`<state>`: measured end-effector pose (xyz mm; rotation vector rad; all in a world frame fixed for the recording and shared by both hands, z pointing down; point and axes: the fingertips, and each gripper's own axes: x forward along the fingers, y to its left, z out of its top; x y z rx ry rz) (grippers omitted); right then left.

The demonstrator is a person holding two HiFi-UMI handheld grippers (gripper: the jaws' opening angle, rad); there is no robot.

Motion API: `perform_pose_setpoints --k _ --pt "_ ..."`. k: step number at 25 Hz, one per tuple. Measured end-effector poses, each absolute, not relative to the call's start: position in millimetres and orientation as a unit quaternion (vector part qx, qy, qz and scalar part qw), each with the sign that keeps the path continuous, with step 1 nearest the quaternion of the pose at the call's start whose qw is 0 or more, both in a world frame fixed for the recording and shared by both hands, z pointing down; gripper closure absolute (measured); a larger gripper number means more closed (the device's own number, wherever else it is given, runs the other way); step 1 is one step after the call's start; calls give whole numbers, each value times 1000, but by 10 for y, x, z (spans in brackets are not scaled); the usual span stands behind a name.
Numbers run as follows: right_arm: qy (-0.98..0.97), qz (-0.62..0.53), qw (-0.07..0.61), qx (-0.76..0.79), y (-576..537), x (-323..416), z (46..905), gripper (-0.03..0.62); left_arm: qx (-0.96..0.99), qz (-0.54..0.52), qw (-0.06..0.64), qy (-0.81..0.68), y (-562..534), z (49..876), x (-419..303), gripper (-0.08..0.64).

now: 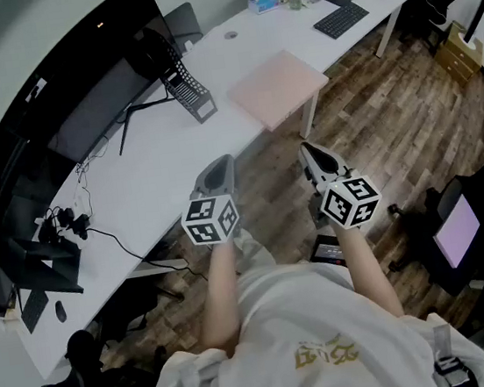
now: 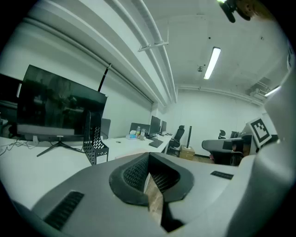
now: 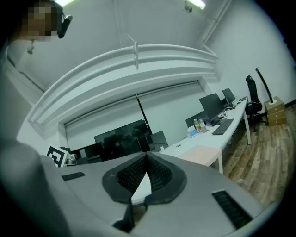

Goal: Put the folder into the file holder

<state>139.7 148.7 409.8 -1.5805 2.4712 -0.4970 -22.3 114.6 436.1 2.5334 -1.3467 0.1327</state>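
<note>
— Where's the thing they're after?

— The thin, pale pink card folder [image 1: 279,89] lies flat on the long white table [image 1: 159,168], right at its near edge. The black wire-mesh file holder [image 1: 187,86] stands upright further back and to the left, well apart from it.

— And the tools?

— The left tool [image 1: 214,179] and right tool [image 1: 322,162] both hang in the air in front of the person, jaws closed with nothing in them, short of the table.

— How will the folder handle?

— Light, I'd guess, and floppy. Pinched by one corner, it would likely sag. It's too flat to get a jaw under. I'd draw it over the table edge, then grip the middle of that side.

— Which way does it point?

— It sits square to the table. It looks nearly square itself, so I can't pick out its long side. It will need tipping up on edge to match the holder's slots.
</note>
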Motion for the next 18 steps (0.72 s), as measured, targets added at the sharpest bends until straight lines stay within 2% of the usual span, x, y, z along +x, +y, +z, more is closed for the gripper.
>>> perform_pose_setpoints --k 7,12,13,15,18 --pt "824 -188 91 -526 1577 1544 4161 581 872 49 123 -470 1243 4343 -139 541" --pt "824 -212 144 -505 1661 1662 4092 581 870 38 116 -478 1336 4269 -97 540" --pt "822 -230 164 -495 1662 1694 4093 554 870 33 118 -478 1349 4260 -80 536" --pt "819 -277 209 -457 1656 1740 4101 315 870 19 136 -474 1351 4268 -38 404" --pt "801 -311 259 -442 1624 1887 4122 311 868 18 154 -471 1299 4311 23 313"
